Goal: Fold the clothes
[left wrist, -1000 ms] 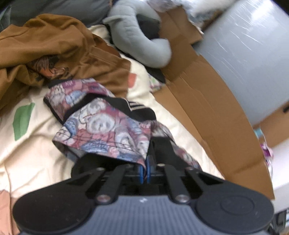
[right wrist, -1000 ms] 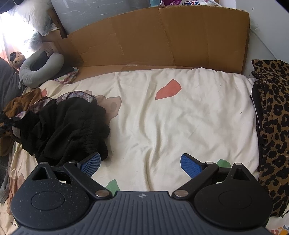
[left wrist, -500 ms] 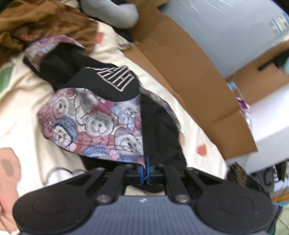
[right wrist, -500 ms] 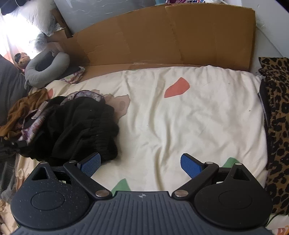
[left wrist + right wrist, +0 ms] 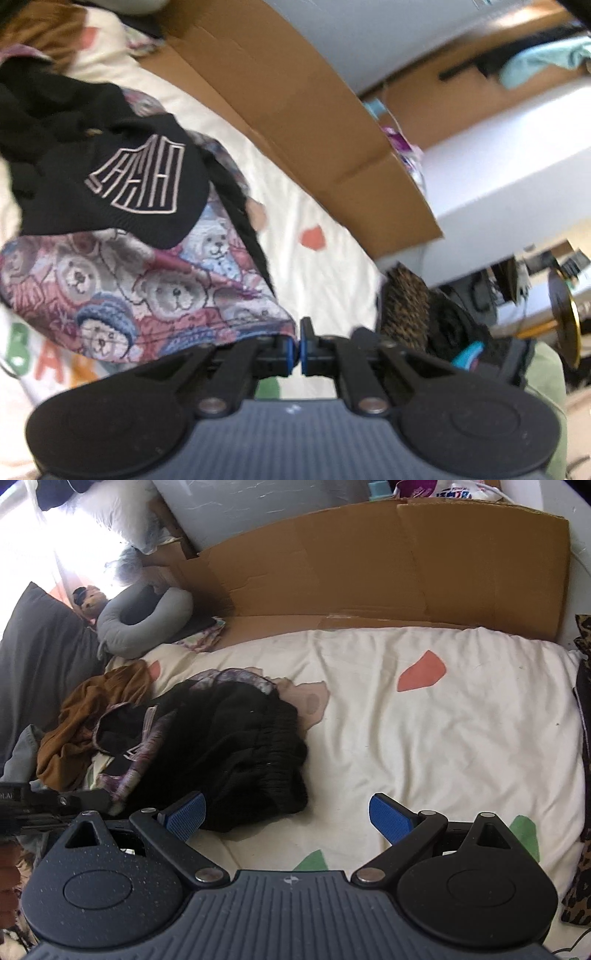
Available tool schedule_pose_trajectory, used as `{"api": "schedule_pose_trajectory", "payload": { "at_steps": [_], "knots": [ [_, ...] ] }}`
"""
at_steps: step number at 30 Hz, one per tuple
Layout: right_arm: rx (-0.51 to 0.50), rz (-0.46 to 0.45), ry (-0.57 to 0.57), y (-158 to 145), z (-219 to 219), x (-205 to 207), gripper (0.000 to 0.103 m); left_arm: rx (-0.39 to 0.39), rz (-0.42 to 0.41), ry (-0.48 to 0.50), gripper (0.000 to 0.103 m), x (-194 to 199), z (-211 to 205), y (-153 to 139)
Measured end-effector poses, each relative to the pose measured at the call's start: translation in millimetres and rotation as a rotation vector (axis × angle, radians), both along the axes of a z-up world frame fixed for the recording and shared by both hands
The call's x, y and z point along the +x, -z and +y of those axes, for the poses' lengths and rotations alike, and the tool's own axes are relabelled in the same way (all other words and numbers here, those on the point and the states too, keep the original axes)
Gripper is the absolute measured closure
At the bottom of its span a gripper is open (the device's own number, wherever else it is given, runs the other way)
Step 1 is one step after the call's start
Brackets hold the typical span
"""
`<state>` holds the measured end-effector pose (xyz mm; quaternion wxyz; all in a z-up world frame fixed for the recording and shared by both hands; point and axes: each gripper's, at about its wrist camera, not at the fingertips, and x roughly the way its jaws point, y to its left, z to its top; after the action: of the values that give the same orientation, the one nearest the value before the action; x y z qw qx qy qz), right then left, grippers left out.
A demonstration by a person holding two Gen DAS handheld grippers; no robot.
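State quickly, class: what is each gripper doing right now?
Left gripper: shut on the hem of the teddy-bear print garment.
Right gripper: open, holding nothing.

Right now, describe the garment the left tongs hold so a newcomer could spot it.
On the cream bedsheet, left of the middle, lies a dark clothes heap beside a brown garment. The held jacket is black with a teddy-bear lining, the only bear print there.
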<state>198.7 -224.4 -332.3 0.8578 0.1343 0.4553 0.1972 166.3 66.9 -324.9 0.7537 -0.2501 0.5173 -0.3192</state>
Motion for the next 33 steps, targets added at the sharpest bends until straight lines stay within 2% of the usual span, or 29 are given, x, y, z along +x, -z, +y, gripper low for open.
{"api": "schedule_pose_trajectory", "payload": {
  "at_steps": [4, 7, 14, 20, 24, 25, 26, 28, 29, 30, 33],
  "knots": [
    [0.086, 0.06, 0.013, 4, -3, 2, 0.006, -0.014, 0.027, 0.069, 0.1, -8, -13, 4],
    [0.189, 0.144, 0.017, 14, -5, 4, 0.017, -0.02, 0.038, 0.119, 0.1, -17, -24, 9],
    [0.393, 0.347, 0.019, 42, -5, 3, 0.031, -0.056, 0.061, 0.198, 0.1, -35, -41, 19],
    [0.474, 0.456, 0.004, 61, 2, -5, 0.044, -0.065, 0.044, 0.26, 0.1, -43, -52, 21],
    [0.529, 0.513, -0.007, 70, 6, -9, 0.058, -0.062, 0.05, 0.288, 0.1, -45, -60, 24],
    [0.544, 0.523, -0.013, 72, 7, -10, 0.067, -0.062, 0.055, 0.294, 0.1, -46, -61, 25],
    [0.557, 0.532, -0.02, 73, 7, -11, 0.071, -0.06, 0.059, 0.298, 0.1, -47, -61, 26],
    [0.569, 0.539, -0.038, 73, 7, -13, 0.091, -0.054, 0.068, 0.304, 0.1, -49, -60, 27],
    [0.574, 0.54, -0.048, 73, 7, -13, 0.095, -0.052, 0.075, 0.306, 0.099, -49, -62, 28],
    [0.574, 0.537, -0.058, 72, 7, -14, 0.099, -0.049, 0.082, 0.308, 0.099, -48, -63, 29],
    [0.536, 0.505, -0.075, 67, 6, -15, 0.101, -0.036, 0.097, 0.317, 0.099, -45, -66, 30]
  ]
}}
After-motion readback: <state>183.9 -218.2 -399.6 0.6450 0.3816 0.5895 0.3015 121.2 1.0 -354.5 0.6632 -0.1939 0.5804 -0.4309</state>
